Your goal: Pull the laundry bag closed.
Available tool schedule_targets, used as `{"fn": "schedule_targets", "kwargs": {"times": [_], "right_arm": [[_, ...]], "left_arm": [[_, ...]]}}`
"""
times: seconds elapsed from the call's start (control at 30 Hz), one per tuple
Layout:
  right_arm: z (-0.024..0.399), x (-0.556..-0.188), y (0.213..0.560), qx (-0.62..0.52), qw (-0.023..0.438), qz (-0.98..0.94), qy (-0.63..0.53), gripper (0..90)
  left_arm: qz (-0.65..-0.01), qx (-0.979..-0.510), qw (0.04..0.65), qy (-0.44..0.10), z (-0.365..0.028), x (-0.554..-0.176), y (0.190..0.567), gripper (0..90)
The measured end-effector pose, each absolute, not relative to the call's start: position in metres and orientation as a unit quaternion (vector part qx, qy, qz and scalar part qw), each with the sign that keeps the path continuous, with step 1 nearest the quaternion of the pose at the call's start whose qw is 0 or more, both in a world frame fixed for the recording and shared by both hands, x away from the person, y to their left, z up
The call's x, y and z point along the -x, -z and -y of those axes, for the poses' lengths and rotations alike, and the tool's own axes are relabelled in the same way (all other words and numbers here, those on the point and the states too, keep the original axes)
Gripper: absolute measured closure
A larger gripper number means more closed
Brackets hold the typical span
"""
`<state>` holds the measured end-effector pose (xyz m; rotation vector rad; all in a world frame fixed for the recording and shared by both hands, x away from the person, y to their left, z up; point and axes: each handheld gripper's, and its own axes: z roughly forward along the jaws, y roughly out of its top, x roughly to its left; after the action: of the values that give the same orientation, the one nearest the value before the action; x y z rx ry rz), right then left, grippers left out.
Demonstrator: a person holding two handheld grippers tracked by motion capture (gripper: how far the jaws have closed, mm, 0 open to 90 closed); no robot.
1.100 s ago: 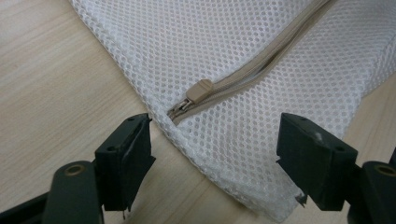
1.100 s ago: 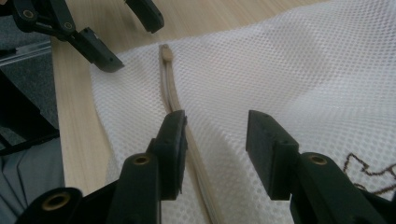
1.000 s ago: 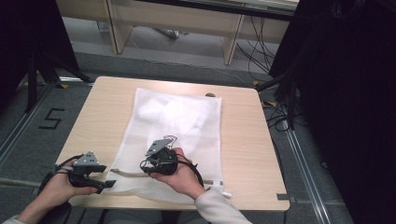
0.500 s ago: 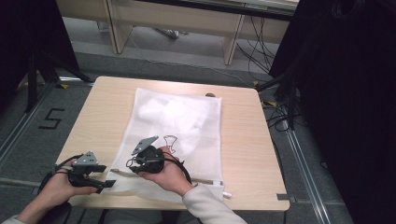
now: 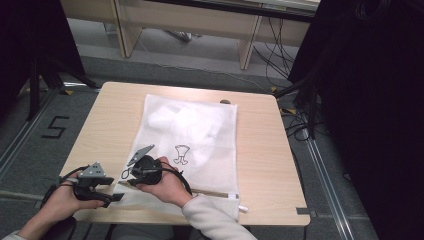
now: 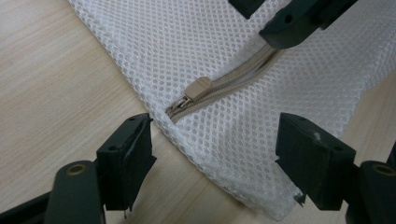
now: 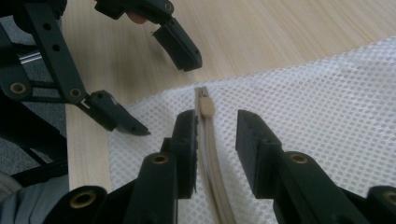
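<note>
A white mesh bag (image 5: 190, 130) lies flat on the wooden table (image 5: 260, 150), with a beige zipper along its near edge. The zipper pull (image 6: 198, 87) sits close to the bag's near left corner. My left gripper (image 6: 219, 163) is open, its jaws either side of that corner and not touching it. My right gripper (image 7: 215, 140) straddles the zipper tape just behind the pull (image 7: 206, 105). Its jaws have just been closing, with the tape between them and a gap still at each pad. In the high view both grippers (image 5: 126, 179) meet at the near left corner.
The bag bears a small black drawn figure (image 5: 181, 154) and holds something white. A small white tab (image 5: 243, 208) lies by the bag's near right corner. The table's front edge runs just under my hands. Cables and desk legs stand on the floor beyond the table.
My right gripper has slid left along the bag's near edge toward the left gripper, and its jaws have narrowed. The left hand has stayed put.
</note>
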<state>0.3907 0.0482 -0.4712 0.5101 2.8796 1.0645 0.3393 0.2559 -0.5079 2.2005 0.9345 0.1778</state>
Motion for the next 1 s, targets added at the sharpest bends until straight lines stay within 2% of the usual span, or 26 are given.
{"fn": "schedule_targets", "kwargs": {"times": [0.7, 1.0], "right_arm": [[-0.071, -0.403, 0.485, -0.158, 0.002, -0.932, -0.327, 73.5], [-0.079, -0.403, 0.491, -0.177, -0.019, -0.932, -0.315, 73.2]], "left_arm": [[-0.368, -0.853, 0.366, -0.065, -0.255, -0.339, 0.508, 26.6], [-0.363, -0.854, 0.366, -0.069, -0.256, -0.339, 0.507, 26.6]]}}
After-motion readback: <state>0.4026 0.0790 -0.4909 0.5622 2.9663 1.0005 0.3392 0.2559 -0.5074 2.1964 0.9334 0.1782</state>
